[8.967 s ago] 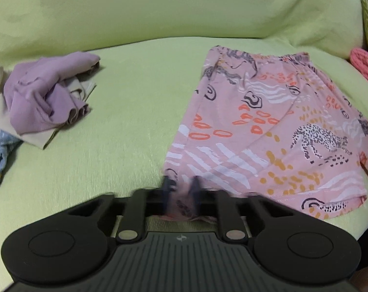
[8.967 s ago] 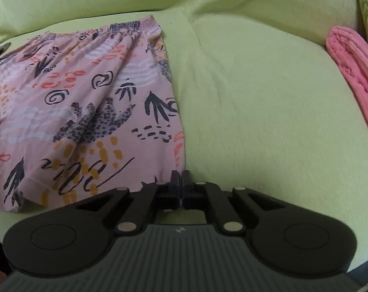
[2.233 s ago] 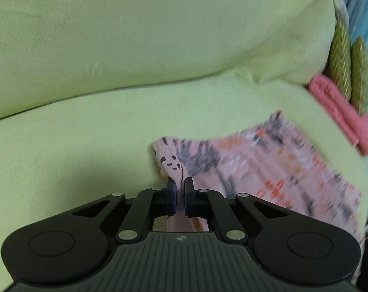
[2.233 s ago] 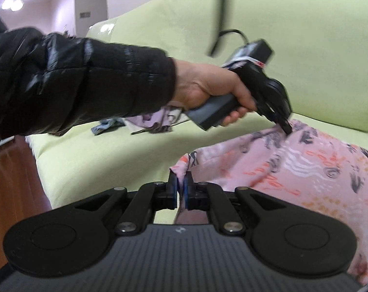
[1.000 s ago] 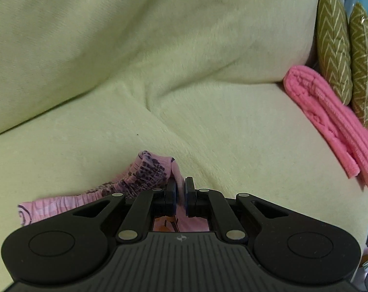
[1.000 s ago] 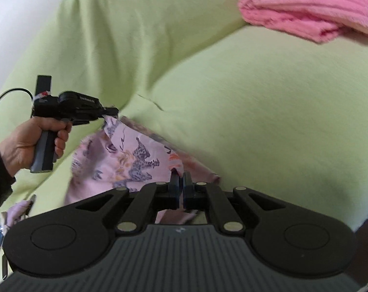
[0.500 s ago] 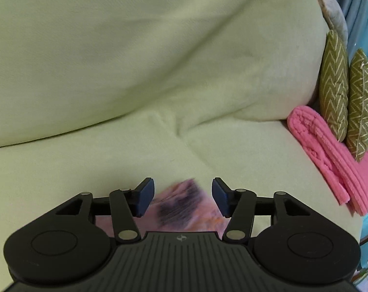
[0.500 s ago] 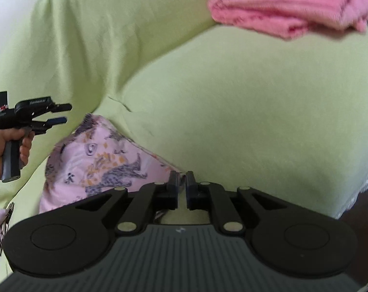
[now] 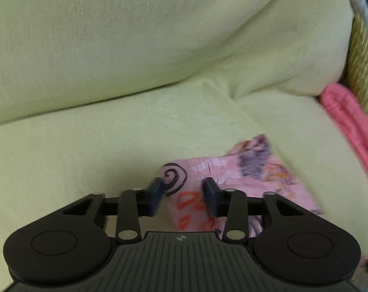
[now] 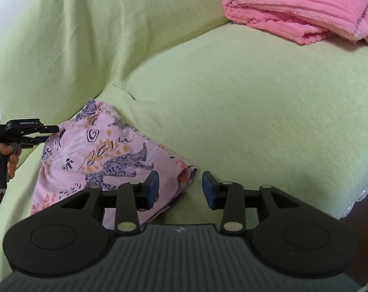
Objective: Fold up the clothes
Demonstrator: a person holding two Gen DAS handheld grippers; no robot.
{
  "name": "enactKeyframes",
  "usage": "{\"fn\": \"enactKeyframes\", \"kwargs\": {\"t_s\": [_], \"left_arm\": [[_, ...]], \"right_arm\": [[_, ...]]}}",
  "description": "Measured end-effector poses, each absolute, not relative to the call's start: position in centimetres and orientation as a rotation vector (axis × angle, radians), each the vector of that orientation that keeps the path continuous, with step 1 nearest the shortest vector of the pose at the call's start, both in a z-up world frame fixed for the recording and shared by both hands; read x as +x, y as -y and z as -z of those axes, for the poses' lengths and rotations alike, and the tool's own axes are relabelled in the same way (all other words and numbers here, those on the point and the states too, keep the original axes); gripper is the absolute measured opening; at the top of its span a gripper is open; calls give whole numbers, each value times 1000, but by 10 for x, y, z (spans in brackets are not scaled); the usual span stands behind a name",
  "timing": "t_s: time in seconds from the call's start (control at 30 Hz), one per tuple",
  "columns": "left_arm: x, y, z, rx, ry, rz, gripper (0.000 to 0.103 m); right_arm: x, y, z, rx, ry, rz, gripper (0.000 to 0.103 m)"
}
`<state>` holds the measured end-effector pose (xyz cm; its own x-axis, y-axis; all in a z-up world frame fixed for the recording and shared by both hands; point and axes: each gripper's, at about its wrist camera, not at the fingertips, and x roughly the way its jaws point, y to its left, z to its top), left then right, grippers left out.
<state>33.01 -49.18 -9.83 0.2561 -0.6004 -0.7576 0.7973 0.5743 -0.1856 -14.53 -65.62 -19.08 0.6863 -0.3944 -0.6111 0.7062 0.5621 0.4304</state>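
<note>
The pink patterned shorts (image 10: 106, 155) lie folded over on the green sofa seat (image 10: 256, 112). In the left wrist view the shorts (image 9: 237, 177) lie just ahead and to the right. My left gripper (image 9: 184, 191) is open and empty above the shorts' left edge; it also shows in the right wrist view (image 10: 45, 133) at the shorts' far left edge. My right gripper (image 10: 180, 186) is open and empty, with the shorts' near right corner between its fingers.
A folded pink blanket (image 10: 305, 12) lies on the sofa at the far right, also in the left wrist view (image 9: 349, 126). Olive patterned cushions (image 9: 361, 65) stand behind it. The sofa's front edge (image 10: 349, 194) drops off at the right.
Both grippers have let go of the shorts. The left opened half a second ago and has drawn back left; the right opened just now. The shorts now lie folded on the seat.
</note>
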Motion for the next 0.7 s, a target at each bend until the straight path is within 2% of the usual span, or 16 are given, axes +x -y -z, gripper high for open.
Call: {"fn": "enactKeyframes", "kwargs": {"t_s": [0.13,0.3,0.33,0.4,0.5,0.7], "left_arm": [[334,481,100,201,-901,947,51],[296,446,70,323,-782,994,51],[285,438,63,364,-749,1006,51],[261,417,49,410,-712,1056,52],[220,386,40,490,-658,1121,60],[143,332,39,665,-572,1210,64]], "right_arm": [[-145,657,188,700,-480,654,37],[-147,645,170,632,-487,553,37],[-144,636,166,594,-509,508,38],[-139,619,158,515,-555,417,48],[-127,581,154,366,-615,289,48],[-101,505,152,18,-678,73,48]]}}
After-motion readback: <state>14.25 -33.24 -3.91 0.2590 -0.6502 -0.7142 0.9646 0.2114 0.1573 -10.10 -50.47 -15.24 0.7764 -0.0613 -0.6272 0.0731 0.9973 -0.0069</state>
